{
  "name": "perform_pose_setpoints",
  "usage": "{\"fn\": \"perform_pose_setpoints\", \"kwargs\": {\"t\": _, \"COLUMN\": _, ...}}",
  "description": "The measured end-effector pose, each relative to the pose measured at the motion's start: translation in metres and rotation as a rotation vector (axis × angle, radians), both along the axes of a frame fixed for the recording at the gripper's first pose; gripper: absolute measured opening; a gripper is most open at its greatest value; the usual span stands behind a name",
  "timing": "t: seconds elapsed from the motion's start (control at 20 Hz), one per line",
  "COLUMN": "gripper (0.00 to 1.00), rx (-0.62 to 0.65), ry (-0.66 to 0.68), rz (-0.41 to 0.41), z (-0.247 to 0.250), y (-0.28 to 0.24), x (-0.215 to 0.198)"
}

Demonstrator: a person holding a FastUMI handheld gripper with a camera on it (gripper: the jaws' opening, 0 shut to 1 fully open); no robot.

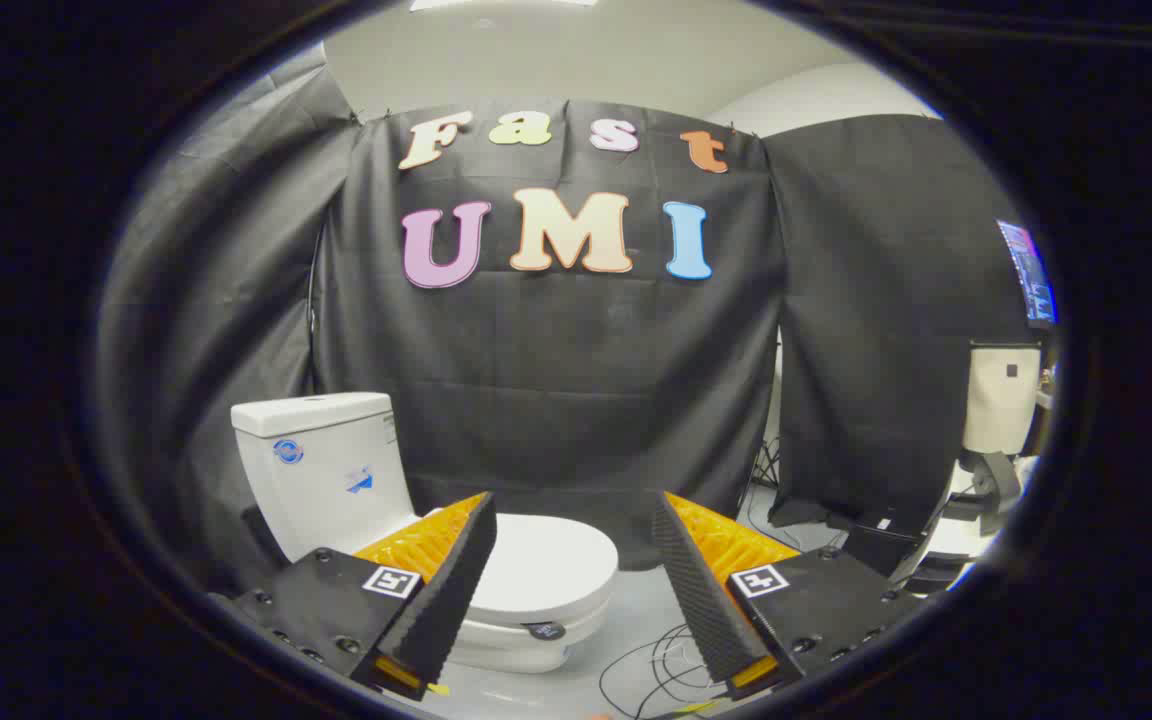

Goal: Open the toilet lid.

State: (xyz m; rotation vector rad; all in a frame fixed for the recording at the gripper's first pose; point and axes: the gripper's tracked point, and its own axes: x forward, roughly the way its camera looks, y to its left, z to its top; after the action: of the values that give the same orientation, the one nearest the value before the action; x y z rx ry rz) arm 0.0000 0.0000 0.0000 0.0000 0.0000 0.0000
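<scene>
A white toilet stands on the floor ahead and to the left of my fingers, its tank [321, 465] against the black cloth wall. Its lid [546, 565] lies flat and closed on the bowl, partly hidden behind my left finger [456, 580]. My gripper [573, 505] is open, with a wide gap between the two fingers and nothing held. The lid sits some way beyond the fingertips, low and toward the left finger. The right finger [701, 590] is off to the right of the bowl.
Black cables [651, 665] lie on the pale floor [636, 600] right of the bowl. Black cloth [556, 380] hangs close behind the toilet. Further right stand a beige unit [1001, 400], a lit screen [1031, 270] and dark gear on the floor.
</scene>
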Motion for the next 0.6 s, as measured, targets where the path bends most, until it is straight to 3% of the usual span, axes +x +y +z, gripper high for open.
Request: {"fn": "perform_pose_setpoints", "kwargs": {"t": 0.6, "gripper": 0.97, "rx": 0.022, "ry": -0.007, "rz": -0.057, "z": -0.014, "y": -0.017, "x": -0.009}}
